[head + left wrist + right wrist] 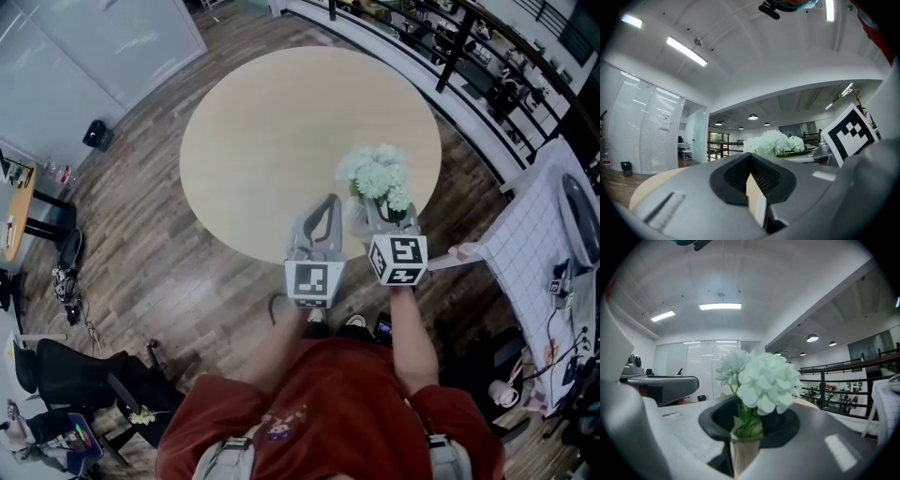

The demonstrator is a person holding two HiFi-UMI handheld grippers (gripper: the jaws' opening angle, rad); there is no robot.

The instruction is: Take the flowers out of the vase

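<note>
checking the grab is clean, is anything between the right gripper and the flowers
Nothing visible does. The flowers stand between the jaws of the right gripper, which are closed round their green stems. The left gripper sits beside them, shut, clear of the blooms.

Surface (pixel 281 122): pale wood-look top, matt, smooth. Floor (pixel 169 272): dark wood planks, slight sheen. Flowers (pixel 377 173): pale, soft, cloth-like petals. Vase (pixel 743 458): cream, matt. Left gripper (pixel 328 201) and right gripper (pixel 382 214): grey matt plastic shells; fingers (pixel 765 176) faced in black ribbed pads.
</note>
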